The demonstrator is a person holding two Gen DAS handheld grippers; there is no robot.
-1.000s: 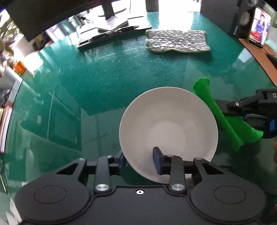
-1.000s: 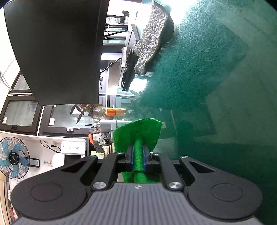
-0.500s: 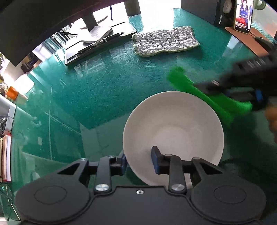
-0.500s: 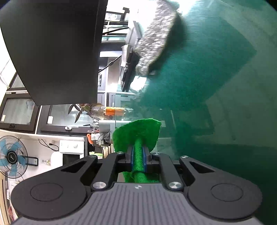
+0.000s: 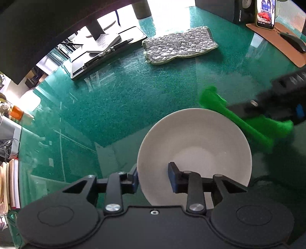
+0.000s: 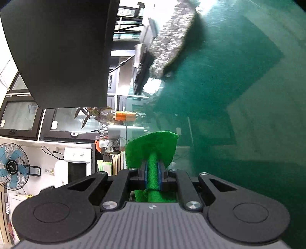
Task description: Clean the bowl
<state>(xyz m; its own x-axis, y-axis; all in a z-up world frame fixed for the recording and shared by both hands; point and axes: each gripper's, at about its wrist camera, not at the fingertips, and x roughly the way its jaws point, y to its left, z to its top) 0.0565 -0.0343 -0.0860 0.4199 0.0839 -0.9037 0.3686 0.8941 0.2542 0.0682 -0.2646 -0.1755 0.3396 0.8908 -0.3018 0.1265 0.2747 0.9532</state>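
Since a second ago the right gripper (image 5: 246,113) has swung up and over the far rim of the bowl (image 5: 193,151), carrying its green scouring pad (image 5: 248,122) from beside the bowl to just above its right edge. Its fingers are pressed hard onto the pad, which bunches into a narrow ridge between them and fans out beyond the tips, as the right wrist view shows (image 6: 152,151). That grip leaves a broad flap free to wipe with, I'd judge.

The left gripper (image 5: 153,178) straddles the bowl's near rim, 1 finger outside and 1 inside, closed on the wall so the bowl stays put on the green counter (image 5: 114,107) while the other side gets scrubbed.

Further out lie a grey quilted cloth (image 5: 179,46), a dark tablet with a pen (image 5: 107,55), and a phone (image 5: 264,13) at the far right.

The right gripper is smeared by motion, so I can't tell whether the pad touches the rim. From the right wrist view the bowl is out of sight altogether.
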